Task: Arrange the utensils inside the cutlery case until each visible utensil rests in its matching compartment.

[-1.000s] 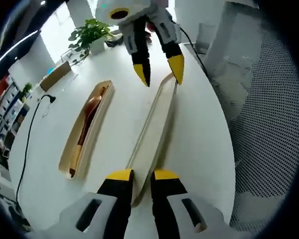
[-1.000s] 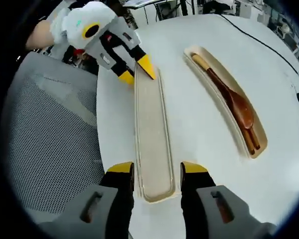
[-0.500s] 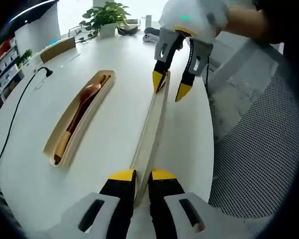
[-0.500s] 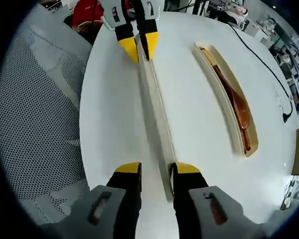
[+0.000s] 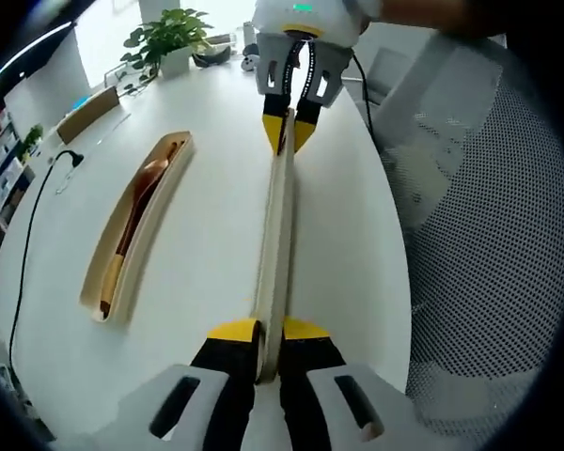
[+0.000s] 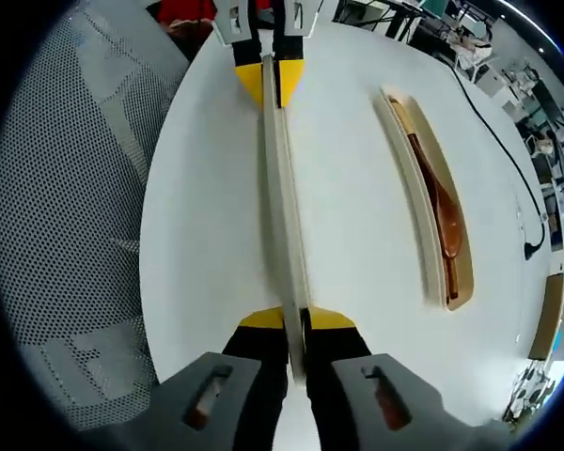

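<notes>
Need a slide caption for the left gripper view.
Both grippers clamp opposite ends of the case lid; wooden utensils lie alongside.

Cream lid (image 5: 276, 225), brown spoon (image 5: 139, 193), white table (image 5: 207, 235)

Case lid (image 5: 277, 225) on edge, pinched between left gripper (image 5: 271, 331) near and right gripper (image 5: 289, 132) far.

Lid (image 5: 275, 240) edge-on, inner face hidden; chopsticks beside spoon (image 6: 439, 209) indistinct
</notes>
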Available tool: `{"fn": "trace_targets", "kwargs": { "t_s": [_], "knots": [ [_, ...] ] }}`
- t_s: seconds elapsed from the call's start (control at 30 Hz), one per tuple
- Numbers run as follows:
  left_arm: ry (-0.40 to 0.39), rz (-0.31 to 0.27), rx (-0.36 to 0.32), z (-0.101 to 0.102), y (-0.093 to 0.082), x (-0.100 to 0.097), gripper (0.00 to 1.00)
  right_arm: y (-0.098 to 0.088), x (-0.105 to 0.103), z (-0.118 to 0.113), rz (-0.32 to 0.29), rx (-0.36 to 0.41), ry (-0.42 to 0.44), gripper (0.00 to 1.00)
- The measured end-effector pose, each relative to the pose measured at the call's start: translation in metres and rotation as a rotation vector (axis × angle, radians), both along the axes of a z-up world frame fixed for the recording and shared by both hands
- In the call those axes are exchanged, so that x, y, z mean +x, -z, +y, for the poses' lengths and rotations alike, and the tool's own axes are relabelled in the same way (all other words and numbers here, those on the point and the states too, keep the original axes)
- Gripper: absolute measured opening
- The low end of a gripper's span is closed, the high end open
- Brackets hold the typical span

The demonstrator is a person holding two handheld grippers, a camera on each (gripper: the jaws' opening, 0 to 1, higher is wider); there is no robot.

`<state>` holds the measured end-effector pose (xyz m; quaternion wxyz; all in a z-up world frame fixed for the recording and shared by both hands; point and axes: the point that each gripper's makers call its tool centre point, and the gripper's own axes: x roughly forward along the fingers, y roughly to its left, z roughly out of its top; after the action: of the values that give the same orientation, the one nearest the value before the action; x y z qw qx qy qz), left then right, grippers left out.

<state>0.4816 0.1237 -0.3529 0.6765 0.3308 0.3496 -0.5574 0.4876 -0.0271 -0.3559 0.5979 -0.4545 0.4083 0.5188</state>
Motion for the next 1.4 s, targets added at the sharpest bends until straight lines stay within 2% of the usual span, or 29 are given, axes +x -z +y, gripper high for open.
{"fn": "trace_targets", "kwargs": {
  "t_s": [0.1, 0.13, 0.17, 0.2, 0.23, 0.27, 0.3, 0.33, 0.37, 0.43, 0.57, 0.6, 0.73, 0.8, 0.87, 0.93, 1.03, 1.17, 1.2, 1.33, 1.4],
  "knots": [
    [-0.005, 0.022, -0.001, -0.001, 0.0, -0.004, 0.07, 0.0, -0.002, -0.001, -0.002, 0.002, -0.003, 0.02],
    [-0.002, 0.027, -0.002, -0.001, -0.001, -0.006, 0.06, -0.001, -0.004, -0.001, 0.015, 0.006, 0.015, 0.03],
    [0.019, 0.018, 0.001, -0.001, -0.002, -0.009, 0.06, -0.001, -0.004, -0.001, 0.019, 0.011, 0.025, 0.03],
    [0.083, -0.021, 0.004, -0.003, -0.003, -0.011, 0.05, -0.002, -0.004, -0.001, 0.023, 0.02, 0.034, 0.03],
    [0.112, -0.053, 0.009, -0.003, -0.004, -0.011, 0.04, -0.003, -0.004, 0.0, 0.026, 0.03, 0.04, 0.04],
    [0.089, -0.031, 0.009, -0.002, -0.005, -0.015, 0.04, -0.004, -0.003, 0.0, 0.026, 0.038, 0.057, 0.05],
    [0.08, 0.018, -0.007, -0.004, -0.005, -0.021, 0.03, -0.004, -0.001, -0.001, 0.024, 0.038, 0.068, 0.06],
    [0.029, 0.081, -0.042, -0.008, -0.007, -0.025, 0.03, -0.003, -0.002, -0.003, 0.03, 0.035, 0.068, 0.07],
    [0.028, 0.099, -0.056, -0.009, -0.008, -0.028, 0.03, -0.002, -0.002, -0.003, 0.036, 0.036, 0.069, 0.07],
    [0.035, 0.098, -0.056, -0.008, -0.008, -0.028, 0.03, -0.003, -0.003, -0.003, 0.041, 0.047, 0.069, 0.08],
    [-0.001, 0.191, -0.105, -0.012, -0.013, -0.037, 0.03, -0.003, 0.0, -0.003, 0.042, 0.062, 0.099, 0.13],
    [-0.033, 0.233, -0.123, -0.012, -0.014, -0.039, 0.03, -0.004, 0.002, -0.003, 0.035, 0.071, 0.106, 0.16],
    [-0.094, 0.326, -0.19, -0.013, -0.019, -0.041, 0.03, -0.006, 0.009, -0.006, -0.001, 0.088, 0.11, 0.23],
    [-0.092, 0.314, -0.205, -0.013, -0.019, -0.039, 0.03, -0.007, 0.013, -0.007, -0.02, 0.094, 0.112, 0.24],
    [-0.125, 0.362, -0.225, -0.014, -0.019, -0.04, 0.03, -0.01, 0.016, -0.006, -0.037, 0.107, 0.114, 0.26],
    [-0.165, 0.435, -0.238, -0.015, -0.021, -0.045, 0.03, -0.01, 0.018, -0.004, -0.047, 0.112, 0.109, 0.29],
    [-0.219, 0.508, -0.275, -0.017, -0.026, -0.045, 0.03, -0.013, 0.024, -0.001, -0.102, 0.127, 0.079, 0.35],
    [-0.27, 0.577, -0.325, -0.019, -0.033, -0.043, 0.03, -0.018, 0.031, 0.004, -0.168, 0.132, 0.052, 0.47],
    [-0.295, 0.61, -0.338, -0.019, -0.035, -0.043, 0.03, -0.021, 0.034, 0.008, -0.194, 0.146, 0.034, 0.5],
    [-0.396, 0.683, -0.374, -0.017, -0.038, -0.035, 0.03, -0.026, 0.039, 0.015, -0.255, 0.142, -0.017, 0.55],
    [-0.436, 0.716, -0.393, -0.017, -0.04, -0.031, 0.03, -0.026, 0.038, 0.021, -0.267, 0.15, -0.04, 0.56]
  ]
}}
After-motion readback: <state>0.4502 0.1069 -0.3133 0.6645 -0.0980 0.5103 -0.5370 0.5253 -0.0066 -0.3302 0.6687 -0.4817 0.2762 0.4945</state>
